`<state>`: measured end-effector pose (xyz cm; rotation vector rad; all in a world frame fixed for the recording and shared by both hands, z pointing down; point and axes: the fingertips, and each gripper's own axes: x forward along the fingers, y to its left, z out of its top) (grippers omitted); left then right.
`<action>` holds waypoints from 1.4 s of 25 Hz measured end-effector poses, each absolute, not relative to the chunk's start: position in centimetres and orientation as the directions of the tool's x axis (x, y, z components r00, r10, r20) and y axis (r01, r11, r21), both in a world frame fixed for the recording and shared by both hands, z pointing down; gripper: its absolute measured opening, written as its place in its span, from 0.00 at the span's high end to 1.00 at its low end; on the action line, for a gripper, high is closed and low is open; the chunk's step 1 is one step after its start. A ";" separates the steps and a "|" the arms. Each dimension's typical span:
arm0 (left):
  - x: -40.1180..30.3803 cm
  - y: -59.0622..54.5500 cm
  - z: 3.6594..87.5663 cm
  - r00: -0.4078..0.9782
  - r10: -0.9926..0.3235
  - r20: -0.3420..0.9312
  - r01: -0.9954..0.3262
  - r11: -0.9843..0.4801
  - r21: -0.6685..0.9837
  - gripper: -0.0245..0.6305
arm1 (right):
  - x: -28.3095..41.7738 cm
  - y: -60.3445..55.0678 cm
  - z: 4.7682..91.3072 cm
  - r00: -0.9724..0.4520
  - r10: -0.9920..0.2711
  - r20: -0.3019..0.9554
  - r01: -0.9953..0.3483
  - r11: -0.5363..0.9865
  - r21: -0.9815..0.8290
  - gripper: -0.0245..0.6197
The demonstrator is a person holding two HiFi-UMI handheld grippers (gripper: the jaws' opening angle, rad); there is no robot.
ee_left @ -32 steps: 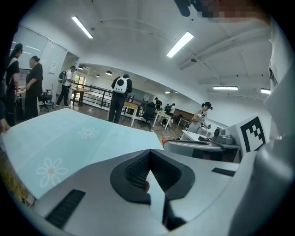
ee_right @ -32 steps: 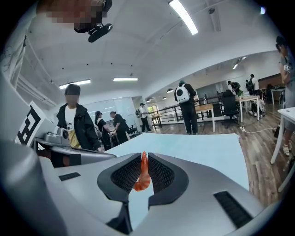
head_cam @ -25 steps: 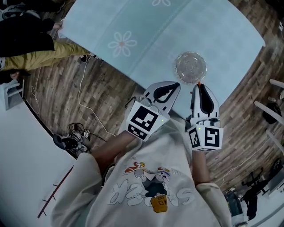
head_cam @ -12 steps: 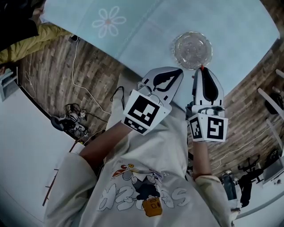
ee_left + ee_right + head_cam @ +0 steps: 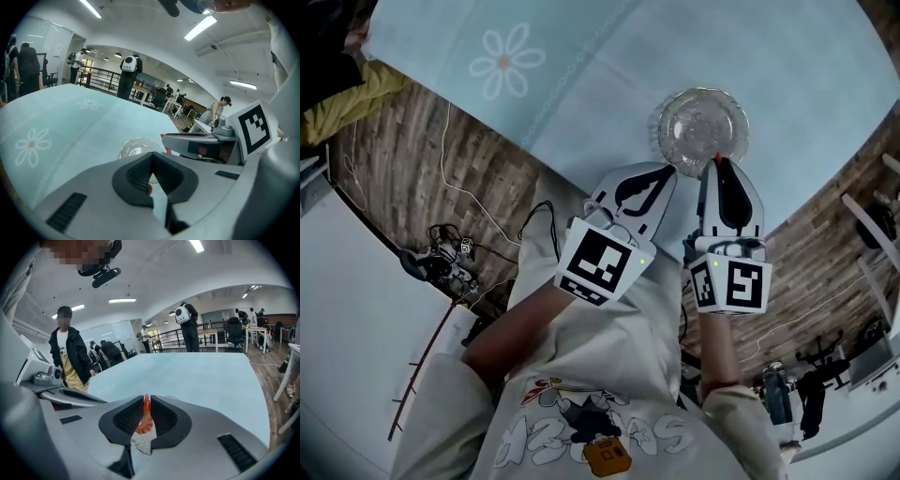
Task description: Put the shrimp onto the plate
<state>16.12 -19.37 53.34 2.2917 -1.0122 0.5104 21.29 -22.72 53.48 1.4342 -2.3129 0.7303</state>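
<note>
Clamped in the right gripper (image 5: 718, 164): the shrimp (image 5: 146, 420), long axis along the jaws, red tail poking forward past the tips. Straight ahead and a little below: the glass plate (image 5: 680, 122), close to the near edge of the tabletop (image 5: 581, 84), near rim right at those tips. Just beside, off the plate's left rim: the left gripper (image 5: 671, 176), clenched, seemingly empty. Probably needs only a short push forward over the rim. Bare tabletop beyond the plate.
</note>
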 end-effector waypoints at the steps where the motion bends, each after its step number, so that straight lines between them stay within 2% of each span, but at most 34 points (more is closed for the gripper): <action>1: 16.1 -19.3 53.8 0.640 -0.537 0.549 -0.760 -0.546 0.352 0.97 | 21.1 -22.8 54.0 -0.445 -0.727 0.523 -0.896 0.370 -0.247 0.86; 16: 15.0 -18.8 57.9 0.624 -0.517 0.586 -0.771 -0.528 0.355 0.97 | 21.8 -24.9 59.6 -0.387 -0.727 0.567 -0.922 0.302 -0.242 0.86; 35: 14.8 -19.6 58.9 0.607 -0.505 0.614 -0.780 -0.528 0.336 0.97 | 22.8 -24.9 60.0 -0.356 -0.733 0.580 -0.935 0.274 -0.227 0.83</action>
